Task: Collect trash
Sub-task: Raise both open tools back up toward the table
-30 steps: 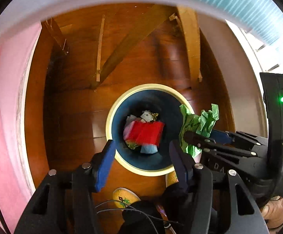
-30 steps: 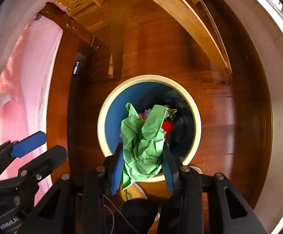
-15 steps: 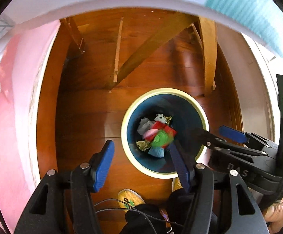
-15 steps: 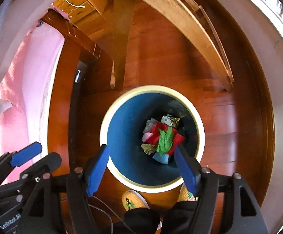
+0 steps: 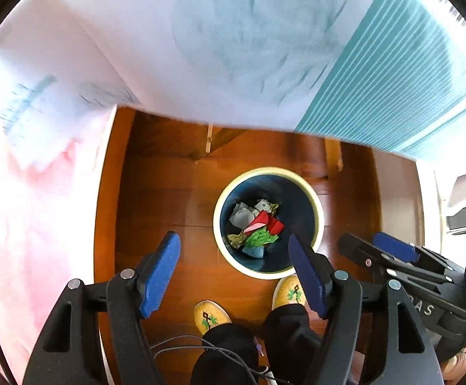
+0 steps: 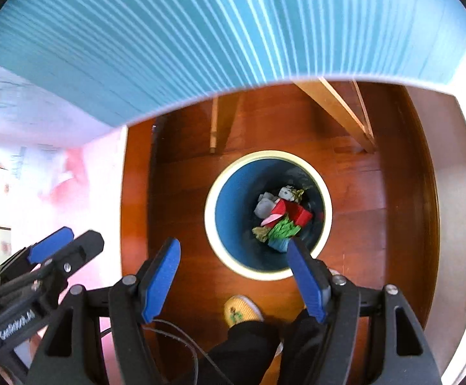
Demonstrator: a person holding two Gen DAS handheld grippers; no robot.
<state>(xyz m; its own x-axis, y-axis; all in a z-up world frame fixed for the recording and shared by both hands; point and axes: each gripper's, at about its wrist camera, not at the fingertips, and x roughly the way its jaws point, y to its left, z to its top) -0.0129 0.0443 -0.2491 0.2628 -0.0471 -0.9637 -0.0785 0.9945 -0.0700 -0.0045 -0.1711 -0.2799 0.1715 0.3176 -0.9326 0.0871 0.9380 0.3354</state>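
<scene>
Floorboards (image 5: 168, 192) of glossy reddish-brown wood fill the lower half of both views, while a blurred sheet of pale cloth with teal stripes (image 6: 233, 32) spreads across the top and a pink-and-white cloth (image 5: 33, 192) hangs at the left. Pale wooden furniture legs (image 6: 338, 112) slant over the boards beyond the bin.

A round waste bin (image 5: 319, 205), cream-rimmed with a smooth dark blue inner wall, stands upright on the floor, its mouth facing straight up at the cameras. Crumpled trash lies at its bottom: a green paper wad (image 6: 282, 229), creased and ridged, with its long axis running roughly left to right; red paper (image 6: 300, 213) just behind it, touching; grey-white scraps (image 6: 265, 205) to the left; a light blue piece (image 6: 279, 243) nearest the viewer.

The left gripper (image 5: 234, 269) hovers high above the bin's near rim, its blue-padded jaws spread wide and holding nothing. The right gripper (image 6: 234, 274) hangs likewise, jaws wide apart and empty; from each camera the other tool shows at the frame's side.

Two yellow knitted slippers (image 5: 212, 316) with green motifs stand just beside the bin's near edge, below black trouser legs (image 5: 229, 353).
</scene>
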